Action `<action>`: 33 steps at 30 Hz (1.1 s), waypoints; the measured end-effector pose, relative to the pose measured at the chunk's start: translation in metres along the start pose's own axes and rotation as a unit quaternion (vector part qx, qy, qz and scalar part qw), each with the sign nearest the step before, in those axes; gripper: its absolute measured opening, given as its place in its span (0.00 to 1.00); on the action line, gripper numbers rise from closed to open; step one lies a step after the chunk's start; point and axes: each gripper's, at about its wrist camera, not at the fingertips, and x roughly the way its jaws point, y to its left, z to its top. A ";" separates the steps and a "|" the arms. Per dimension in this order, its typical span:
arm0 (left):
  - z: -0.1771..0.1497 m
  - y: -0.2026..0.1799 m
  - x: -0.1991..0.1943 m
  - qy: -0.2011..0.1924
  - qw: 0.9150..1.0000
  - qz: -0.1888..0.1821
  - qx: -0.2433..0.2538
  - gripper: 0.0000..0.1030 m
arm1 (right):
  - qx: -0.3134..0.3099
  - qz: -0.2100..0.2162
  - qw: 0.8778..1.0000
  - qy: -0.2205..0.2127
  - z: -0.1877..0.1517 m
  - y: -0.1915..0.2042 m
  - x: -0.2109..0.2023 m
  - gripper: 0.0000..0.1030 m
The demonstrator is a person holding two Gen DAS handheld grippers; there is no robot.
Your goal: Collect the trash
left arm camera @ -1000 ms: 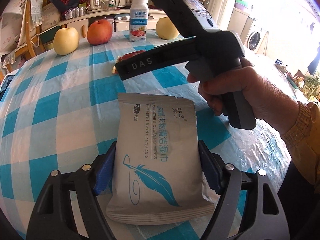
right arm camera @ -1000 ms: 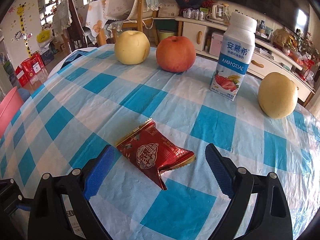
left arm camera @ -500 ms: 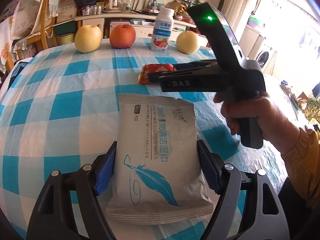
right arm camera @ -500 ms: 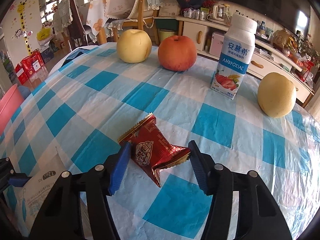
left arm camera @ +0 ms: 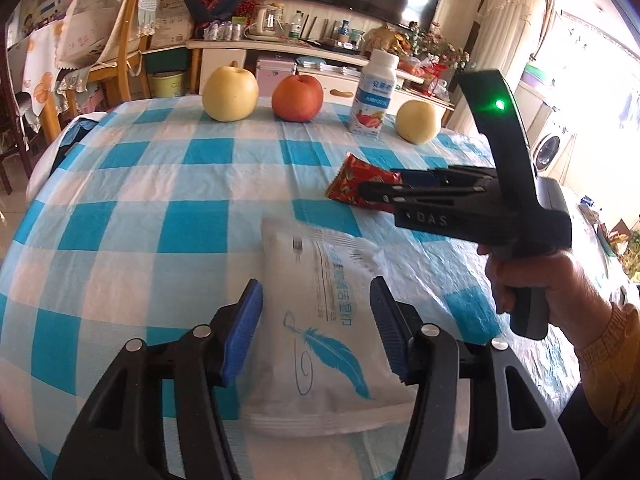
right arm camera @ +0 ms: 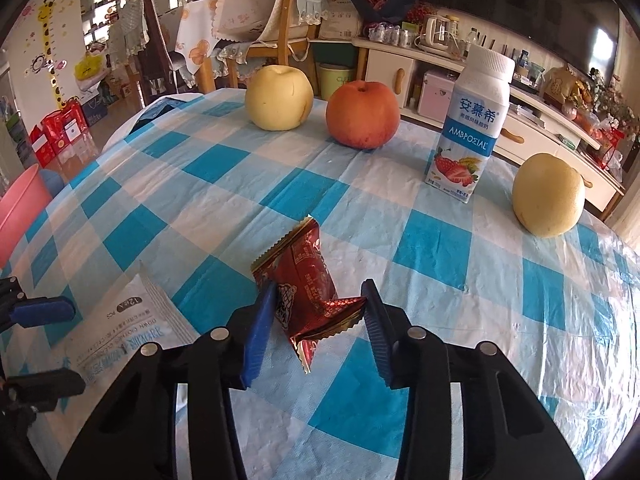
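A white wet-wipes pack point(left arm camera: 316, 264) with a blue feather print sits between my left gripper's point(left arm camera: 314, 328) blue pads, which press its sides and buckle it. The right wrist view shows the same pack point(right arm camera: 120, 332) at the lower left, held by the left gripper point(right arm camera: 44, 344). A crumpled red snack wrapper point(right arm camera: 308, 264) stands tilted up in my right gripper point(right arm camera: 318, 328), with both pads against it. From the left wrist view, the right gripper point(left arm camera: 376, 194), held by a hand, is shut on the wrapper point(left arm camera: 360, 178) just above the checked tablecloth point(left arm camera: 192, 224).
Along the far table edge stand a yellow pear point(right arm camera: 279, 98), a red apple point(right arm camera: 362, 114), a yogurt bottle point(right arm camera: 468, 120) and another pear point(right arm camera: 548, 196). A pink basin point(right arm camera: 16, 216) sits below the table's left side. Chairs and a cabinet stand behind.
The right gripper went from open around the red wrapper to shut on it, tilting it up. The left gripper's fingers narrowed on the wipes pack, buckling it, and the view drew back.
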 end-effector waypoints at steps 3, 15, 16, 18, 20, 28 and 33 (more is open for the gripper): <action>0.000 0.005 0.002 0.008 1.000 0.005 -0.003 0.54 | -0.005 -0.003 1.000 -0.001 -0.002 0.005 -0.002 0.37; -0.005 -0.014 0.016 0.045 0.998 -0.022 0.027 0.85 | 0.011 -0.010 1.000 -0.028 0.000 0.008 -0.026 0.28; -0.006 -0.017 0.018 0.048 0.998 -0.013 0.032 0.85 | 0.012 -0.009 0.999 -0.031 0.000 0.009 -0.029 0.28; -0.005 -0.022 0.027 0.060 0.997 0.001 0.038 0.85 | 0.012 -0.009 0.999 -0.033 0.001 0.010 -0.030 0.28; -0.006 -0.024 0.035 0.073 0.997 0.013 0.039 0.85 | 0.014 -0.008 0.999 -0.031 0.000 0.011 -0.030 0.28; -0.007 -0.035 0.035 0.064 0.993 0.056 0.077 0.75 | 0.020 0.008 1.000 0.009 -0.011 0.010 -0.024 0.32; -0.008 -0.029 0.031 0.060 0.994 0.059 0.072 0.74 | 0.019 0.015 1.000 0.012 -0.013 0.011 -0.020 0.42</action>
